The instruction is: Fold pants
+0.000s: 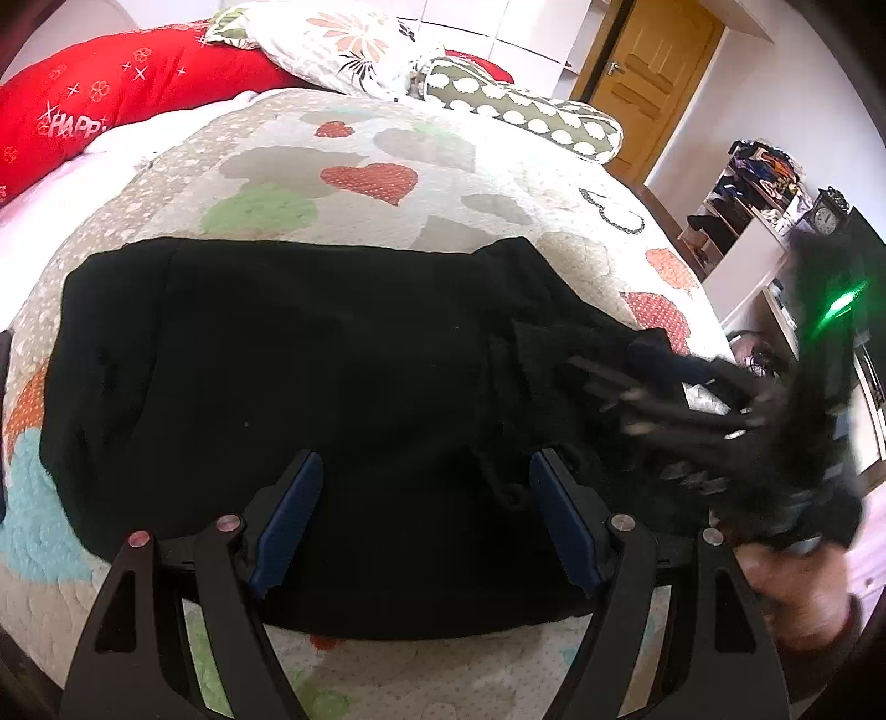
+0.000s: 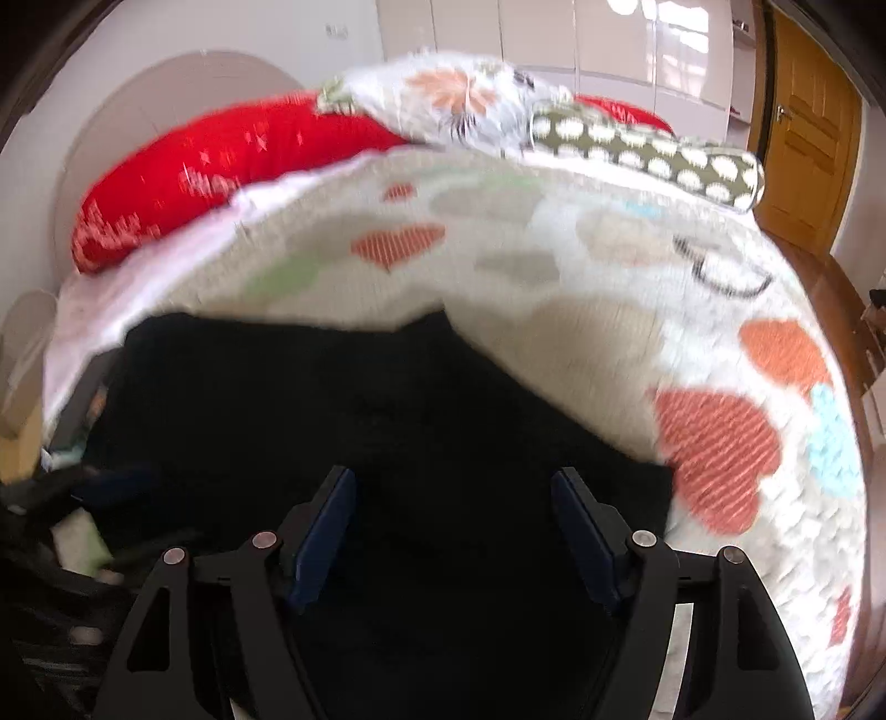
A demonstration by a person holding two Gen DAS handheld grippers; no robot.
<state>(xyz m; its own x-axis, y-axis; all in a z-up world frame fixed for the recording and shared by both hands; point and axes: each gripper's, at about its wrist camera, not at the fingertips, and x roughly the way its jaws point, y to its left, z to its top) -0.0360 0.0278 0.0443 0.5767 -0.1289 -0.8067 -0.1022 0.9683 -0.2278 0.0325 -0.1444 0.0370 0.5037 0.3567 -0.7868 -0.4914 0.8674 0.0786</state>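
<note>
Black pants (image 1: 310,360) lie folded in a wide block across the heart-print quilt (image 1: 387,160). My left gripper (image 1: 425,462) is open over their near edge, jaws wide apart and empty. My right gripper shows blurred in the left wrist view (image 1: 692,399) at the pants' right end. In the right wrist view the right gripper (image 2: 451,479) is open above the pants (image 2: 343,404), holding nothing. That view is motion-blurred.
A red pillow (image 1: 111,99), a floral pillow (image 1: 354,44) and a spotted bolster (image 1: 526,111) lie at the head of the bed. A wooden door (image 1: 653,72) and shelves of clutter (image 1: 747,199) stand to the right of the bed.
</note>
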